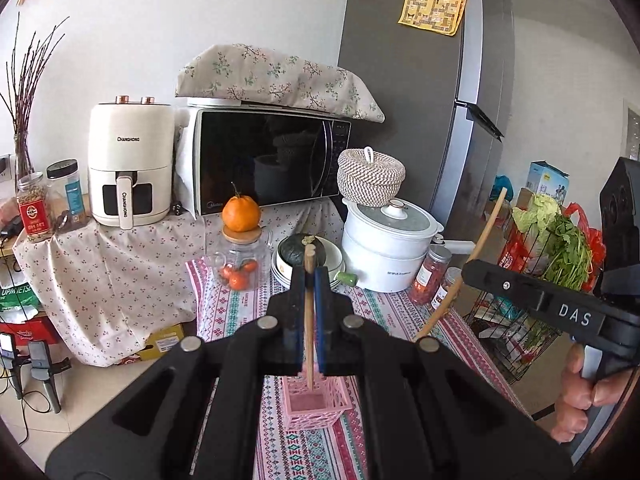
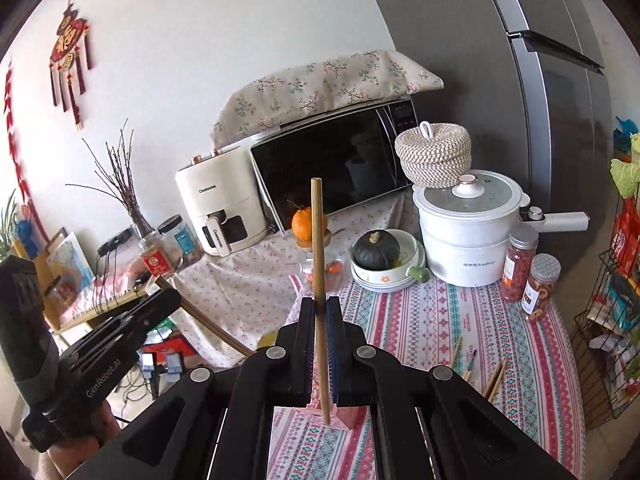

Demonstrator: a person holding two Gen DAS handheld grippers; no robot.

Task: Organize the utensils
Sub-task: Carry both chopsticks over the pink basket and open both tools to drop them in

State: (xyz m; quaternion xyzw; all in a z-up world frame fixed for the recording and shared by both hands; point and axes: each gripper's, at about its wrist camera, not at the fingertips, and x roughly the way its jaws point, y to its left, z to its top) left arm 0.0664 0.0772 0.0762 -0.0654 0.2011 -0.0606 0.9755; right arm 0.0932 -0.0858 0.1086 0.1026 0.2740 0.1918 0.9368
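In the left wrist view, my left gripper (image 1: pixel 309 276) is shut on a wooden chopstick (image 1: pixel 308 320) that stands nearly upright between its blue pads. The stick's lower end hangs over a pink lattice basket (image 1: pixel 316 406) on the patterned tablecloth. My right gripper (image 2: pixel 320 304) is shut on another chopstick (image 2: pixel 319 240), also upright, and a corner of the pink basket (image 2: pixel 349 416) shows just beneath it. That right gripper (image 1: pixel 468 271) shows from the side in the left wrist view, with its slanted stick (image 1: pixel 486 236). Several loose chopsticks (image 2: pixel 494 380) lie on the cloth to the right.
At the table's back stand a white pot (image 2: pixel 464 240), a bowl holding a dark squash (image 2: pixel 378 250), a glass jar topped by an orange (image 1: pixel 240 240) and snack jars (image 2: pixel 520 264). A microwave (image 1: pixel 264 164) and air fryer (image 1: pixel 128 168) sit behind. A wire rack (image 2: pixel 608 320) stands right.
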